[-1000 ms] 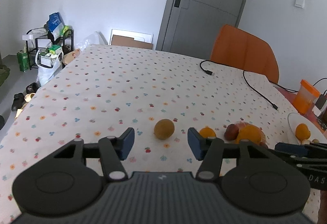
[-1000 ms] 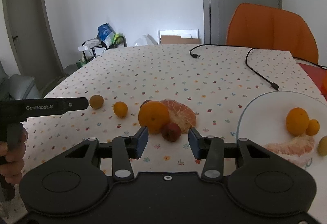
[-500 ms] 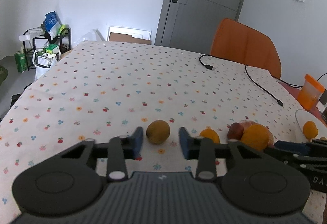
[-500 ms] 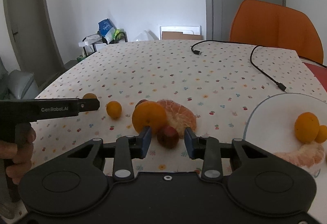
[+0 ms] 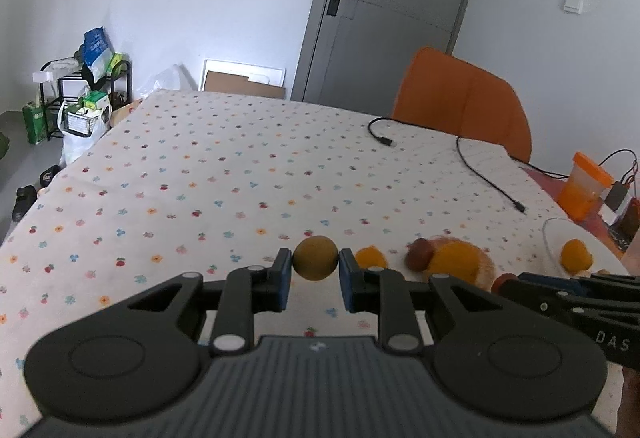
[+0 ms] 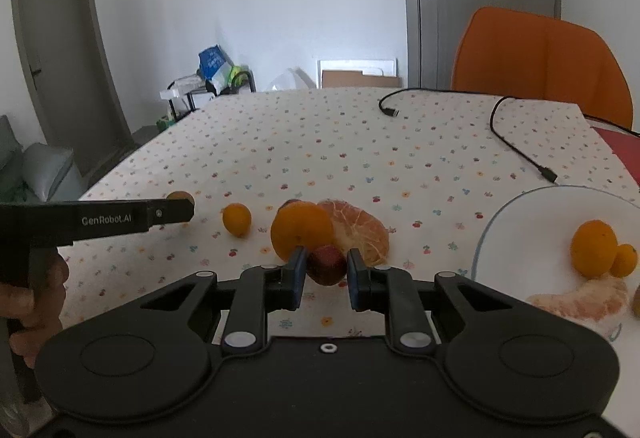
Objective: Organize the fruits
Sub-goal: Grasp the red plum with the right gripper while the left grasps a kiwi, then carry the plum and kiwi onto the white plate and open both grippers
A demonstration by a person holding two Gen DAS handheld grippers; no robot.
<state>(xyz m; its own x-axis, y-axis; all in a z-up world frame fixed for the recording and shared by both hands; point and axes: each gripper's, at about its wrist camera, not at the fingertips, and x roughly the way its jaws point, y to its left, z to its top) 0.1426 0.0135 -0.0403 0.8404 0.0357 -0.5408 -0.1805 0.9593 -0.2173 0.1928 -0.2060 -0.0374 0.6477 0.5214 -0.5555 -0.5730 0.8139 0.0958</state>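
Left gripper (image 5: pixel 315 276): both pads touch the sides of a brownish-yellow round fruit (image 5: pixel 315 258), possibly a kiwi, which sits at the fingertips on the floral tablecloth (image 5: pixel 240 174). The pinch sits at the very tips of the pads. Risk: a round body held that far forward may squirt out or roll toward the table's near edge on lifting.

Just right of it lies a small orange citrus (image 5: pixel 370 257), untouched. Risk: the left gripper's right finger passes near it and may nudge it into a roll.

Next come a large orange (image 6: pixel 302 230) and a peeled citrus half (image 6: pixel 358 232), touching one another.

Right gripper (image 6: pixel 326 272): its pads close on a small dark-red fruit (image 6: pixel 326 264), which rests against the large orange. Risk: lifting may drag or tip the orange; excess pressure may bruise soft flesh.

Far right, the white plate (image 6: pixel 520 222) holds two oranges and peeled segments. Risk: a fruit released there may roll into these or over the rim.
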